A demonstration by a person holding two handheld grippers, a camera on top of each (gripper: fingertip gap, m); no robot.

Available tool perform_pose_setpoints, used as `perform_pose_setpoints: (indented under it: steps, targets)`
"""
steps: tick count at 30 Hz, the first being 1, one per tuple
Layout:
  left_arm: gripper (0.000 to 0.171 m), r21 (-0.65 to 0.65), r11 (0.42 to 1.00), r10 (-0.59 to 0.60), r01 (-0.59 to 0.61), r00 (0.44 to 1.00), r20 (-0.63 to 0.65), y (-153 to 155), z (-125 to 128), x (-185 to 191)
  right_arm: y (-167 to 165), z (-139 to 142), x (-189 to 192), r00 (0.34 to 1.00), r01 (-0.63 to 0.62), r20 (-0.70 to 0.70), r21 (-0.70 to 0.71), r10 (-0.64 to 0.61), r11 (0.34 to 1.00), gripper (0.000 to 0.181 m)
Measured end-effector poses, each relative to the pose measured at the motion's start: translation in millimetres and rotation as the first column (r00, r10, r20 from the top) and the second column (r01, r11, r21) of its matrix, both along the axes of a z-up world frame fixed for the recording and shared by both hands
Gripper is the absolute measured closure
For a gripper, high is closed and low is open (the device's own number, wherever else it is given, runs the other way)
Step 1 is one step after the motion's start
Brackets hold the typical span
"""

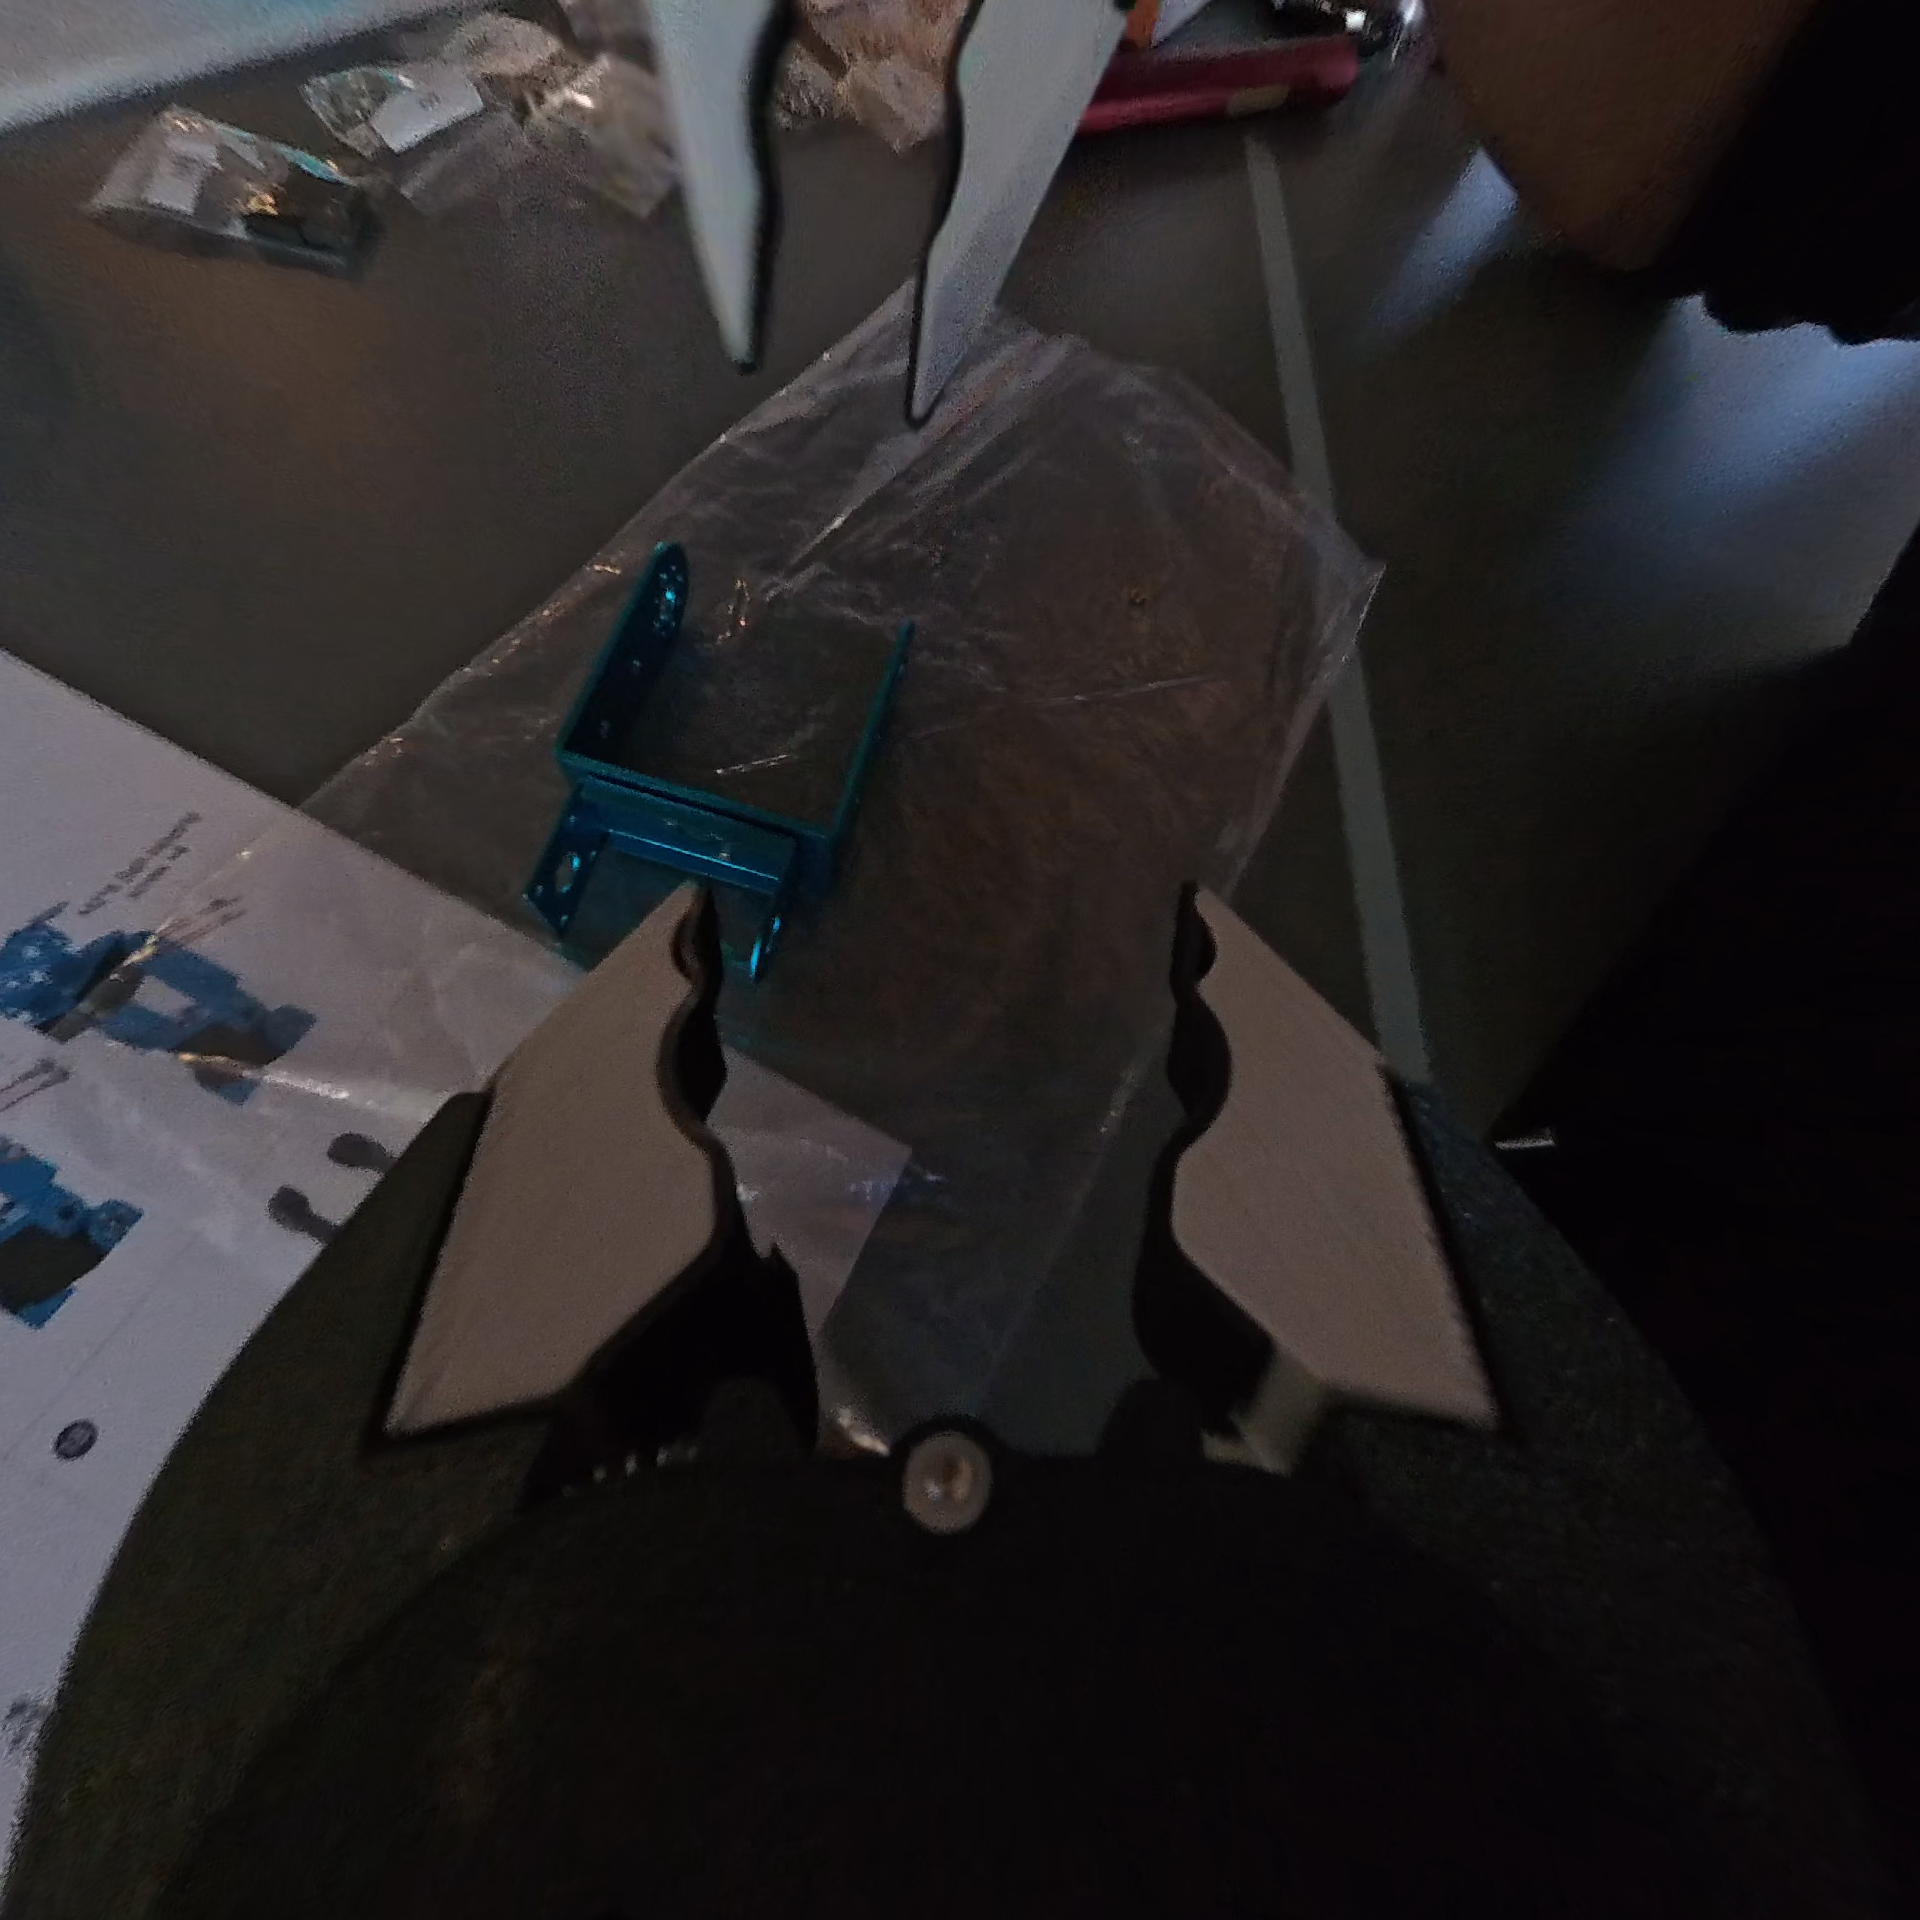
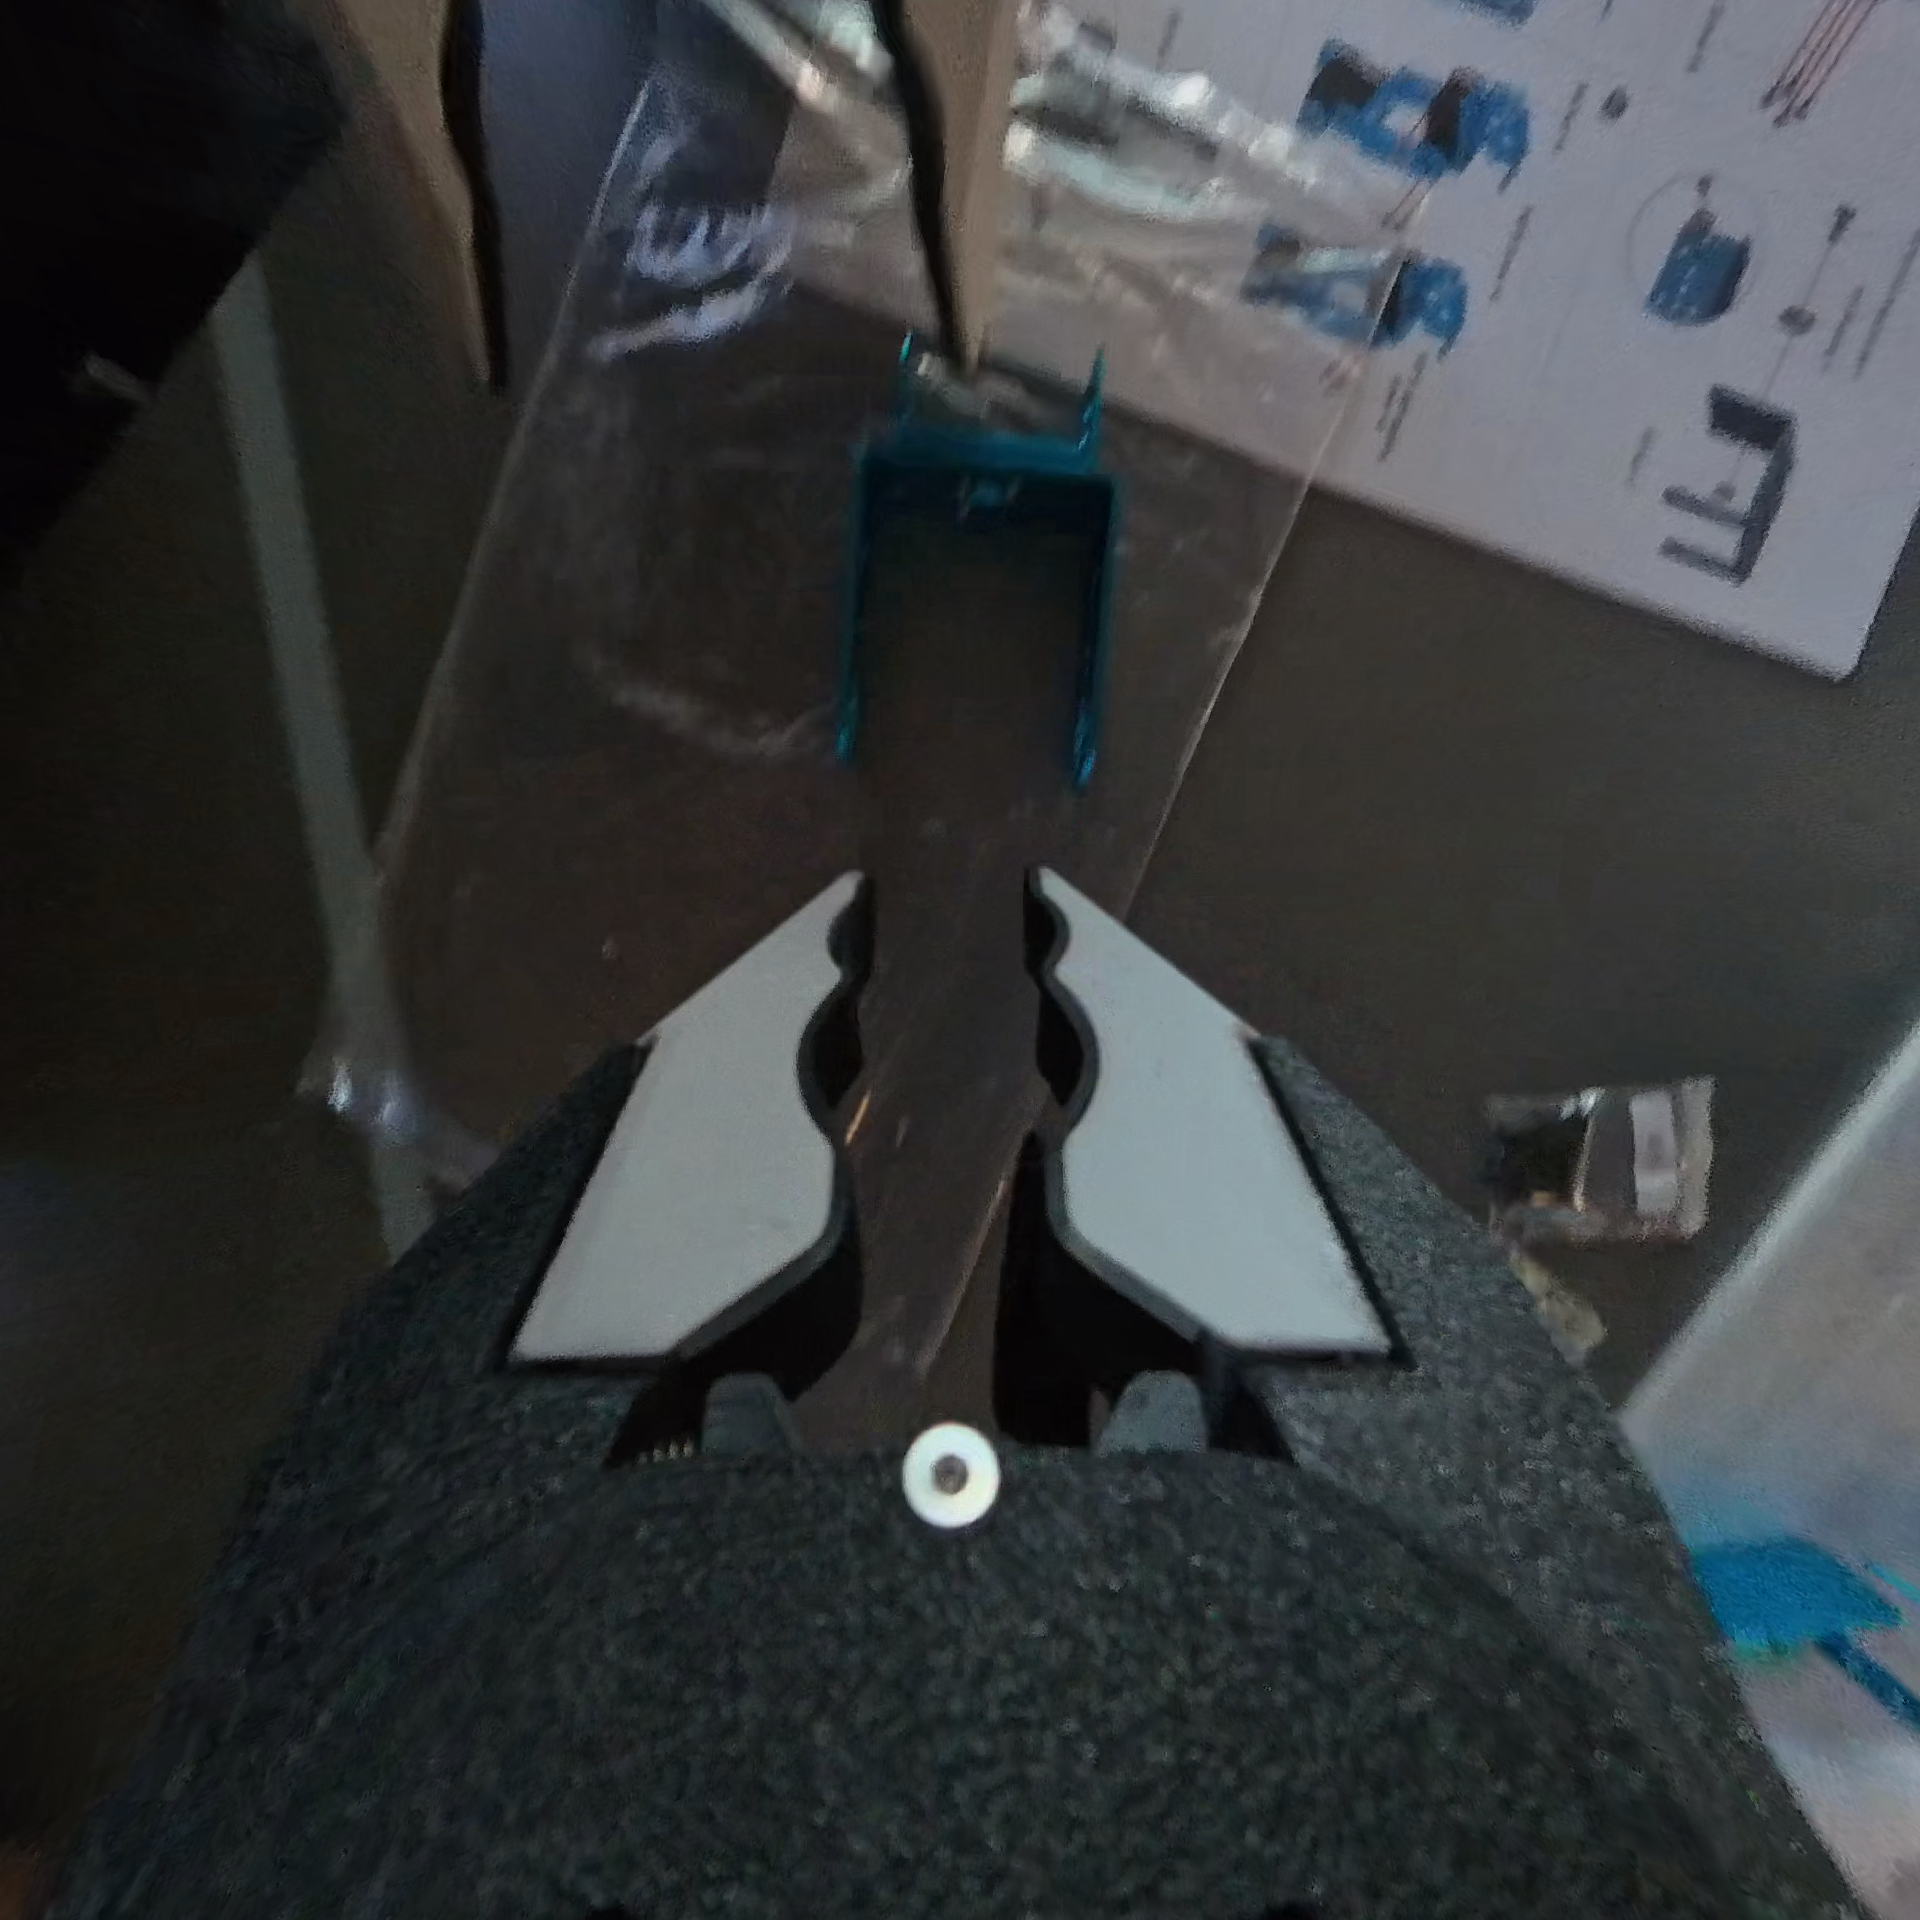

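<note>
Blue U-bracket (image 1: 707,790) sealed in a clear plastic bag (image 1: 1039,675), flat on the dark table (image 1: 312,468).
The left gripper (image 1: 940,904) was spread wide over the bag's near end, one fingertip at the bracket's base. The right gripper (image 2: 948,883) was opened narrowly, with film lying between its fingers. The bracket's long axis was aligned from gripper to gripper, its open arms toward the right one. The film was judged slippery.

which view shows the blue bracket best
Left wrist view: the bracket is sharp, its U shape and holes visible inside the clear bag. Right wrist view shows it blurred and end-on.
</note>
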State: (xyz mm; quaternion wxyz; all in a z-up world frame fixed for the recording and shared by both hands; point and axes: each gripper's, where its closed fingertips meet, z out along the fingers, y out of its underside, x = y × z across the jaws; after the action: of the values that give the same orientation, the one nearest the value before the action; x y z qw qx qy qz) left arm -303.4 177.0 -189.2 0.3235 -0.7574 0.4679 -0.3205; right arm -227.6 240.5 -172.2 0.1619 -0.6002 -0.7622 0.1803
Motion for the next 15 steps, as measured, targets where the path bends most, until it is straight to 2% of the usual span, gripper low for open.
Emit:
perform_pose_setpoints:
  steps: [2, 4, 6, 10, 15]
  targets:
    - [0.085, 0.016, 1.000, 0.010, -0.010, 0.999, 0.032, -2.6, 7.1, -4.1, 2.5, -6.2, 18.7, 0.994, 0.002, 0.106, 0.067, -0.009, 0.998, 0.152]
    - [0.086, 0.038, 0.999, 0.017, -0.020, 0.997, 0.075, -5.6, 15.3, -7.2, -8.3, -19.1, 32.6, 0.975, -0.039, 0.223, 0.062, 0.024, 0.997, 0.158]
    - [0.087, 0.056, 0.998, 0.018, -0.024, 0.993, 0.115, -9.6, 22.1, -9.8, -15.2, -29.0, 33.1, 0.962, -0.057, 0.269, 0.059, 0.039, 0.997, 0.158]
    - [0.089, 0.070, 0.997, 0.032, -0.044, 0.988, 0.153, -16.7, 26.2, -16.5, -21.2, -41.2, 27.7, 0.951, -0.078, 0.303, 0.034, 0.064, 0.996, 0.161]
    - [0.089, 0.071, 0.995, 0.061, -0.073, 0.985, 0.161, -24.5, 23.2, -25.5, -22.5, -41.6, 23.8, 0.949, -0.046, 0.311, -0.011, 0.047, 0.999, 0.167]
